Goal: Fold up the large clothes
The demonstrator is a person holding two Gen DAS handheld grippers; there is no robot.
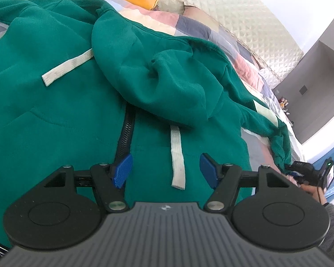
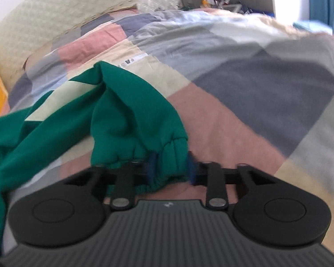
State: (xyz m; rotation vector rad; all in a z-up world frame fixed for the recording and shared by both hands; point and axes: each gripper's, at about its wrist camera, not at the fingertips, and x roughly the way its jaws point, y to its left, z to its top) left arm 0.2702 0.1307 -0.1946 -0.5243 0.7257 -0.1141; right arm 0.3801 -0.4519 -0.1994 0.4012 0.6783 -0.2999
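The green hoodie (image 1: 62, 102) lies front-up and spread across the patchwork quilt (image 2: 245, 84), and by the look of it the folding has barely begun. Its zipper (image 1: 125, 133) runs down the chest, closed as far as the view shows, the two white drawstrings (image 1: 66, 66) lie loose, and the hood (image 1: 158, 71) is flopped forward over the collar rather than smoothed flat.

The left gripper (image 1: 165, 170) hovers just above the chest at about 6 o'clock in its own view, jaws spread, one drawstring lying beneath the gap but nothing pinched.

Toward 3 o'clock the sleeve (image 1: 262, 115) trails out to the quilt's edge. There the right gripper (image 2: 170, 166) has the ribbed cuff (image 2: 167, 155) bunched between its pads; the picture is blurred, but the jaws appear pressed onto the fabric, so I judge the cuff is gripped.

Nothing looks folded yet: this sleeve needs bringing across the body, then the other sleeve, the hood, and the body folds.
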